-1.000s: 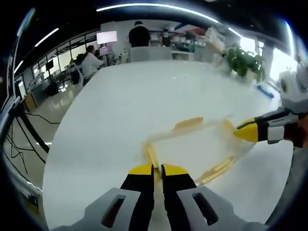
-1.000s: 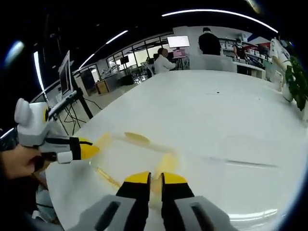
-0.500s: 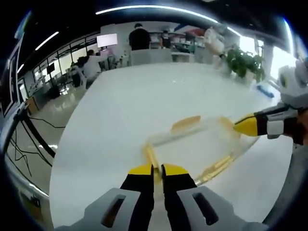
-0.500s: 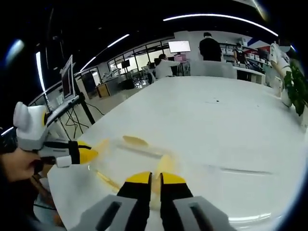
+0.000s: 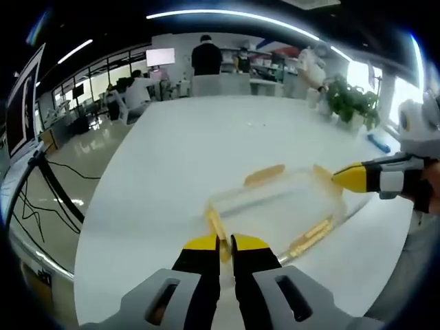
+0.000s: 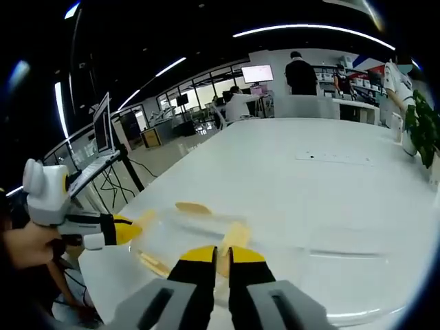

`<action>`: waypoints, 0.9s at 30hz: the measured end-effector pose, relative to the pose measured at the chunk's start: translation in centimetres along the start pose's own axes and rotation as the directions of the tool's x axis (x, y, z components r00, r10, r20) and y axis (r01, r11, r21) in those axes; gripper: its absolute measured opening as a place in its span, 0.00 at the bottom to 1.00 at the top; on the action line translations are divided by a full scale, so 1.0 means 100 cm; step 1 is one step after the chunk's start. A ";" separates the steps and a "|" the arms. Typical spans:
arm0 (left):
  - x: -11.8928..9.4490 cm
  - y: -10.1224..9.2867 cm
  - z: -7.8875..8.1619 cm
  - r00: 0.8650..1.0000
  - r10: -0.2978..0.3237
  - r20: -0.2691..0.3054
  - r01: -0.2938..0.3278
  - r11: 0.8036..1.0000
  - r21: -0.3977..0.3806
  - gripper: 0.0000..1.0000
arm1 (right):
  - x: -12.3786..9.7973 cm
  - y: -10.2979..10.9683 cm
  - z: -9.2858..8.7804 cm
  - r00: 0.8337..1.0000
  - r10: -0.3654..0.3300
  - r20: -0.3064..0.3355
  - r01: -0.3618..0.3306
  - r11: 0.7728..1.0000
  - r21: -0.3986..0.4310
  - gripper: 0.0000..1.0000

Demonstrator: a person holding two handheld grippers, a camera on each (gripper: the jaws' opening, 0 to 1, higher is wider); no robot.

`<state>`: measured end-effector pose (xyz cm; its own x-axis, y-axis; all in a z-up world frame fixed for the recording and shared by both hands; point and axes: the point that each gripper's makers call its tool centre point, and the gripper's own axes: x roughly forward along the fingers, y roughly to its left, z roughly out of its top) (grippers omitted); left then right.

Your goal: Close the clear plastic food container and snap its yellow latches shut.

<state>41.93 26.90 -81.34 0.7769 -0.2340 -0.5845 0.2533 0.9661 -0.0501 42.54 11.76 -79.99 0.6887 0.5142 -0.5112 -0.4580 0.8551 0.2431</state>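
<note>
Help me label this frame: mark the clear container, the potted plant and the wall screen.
clear container [image 5: 278, 210]: left gripper view, on its transparent lid.
potted plant [image 5: 352, 100]: left gripper view, on the leaves.
wall screen [image 6: 262, 73]: right gripper view, on the lit panel.

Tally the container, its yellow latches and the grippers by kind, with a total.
Clear container: 1
Yellow latches: 4
Grippers, the left gripper and the right gripper: 2
Total: 7
</note>
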 end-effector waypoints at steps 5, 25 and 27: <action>-0.005 -0.007 0.010 1.000 0.004 0.023 -0.004 1.000 0.008 0.02 | -0.009 -0.002 0.002 1.000 -0.002 0.017 0.002 1.000 0.003 0.02; -0.011 -0.051 0.036 0.999 -0.034 0.036 0.031 0.996 0.083 0.02 | -0.045 -0.030 0.017 0.997 -0.053 0.054 0.051 0.998 0.041 0.01; -0.010 -0.056 0.039 0.998 -0.036 0.046 0.032 0.996 0.088 0.02 | -0.050 -0.035 0.017 0.996 -0.062 0.058 0.060 0.997 0.040 0.01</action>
<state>41.95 21.28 -77.28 0.7931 -0.2733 -0.5444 0.3276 0.9448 0.0030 41.68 6.35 -76.89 0.7473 0.4633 -0.4764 -0.3934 0.8862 0.2447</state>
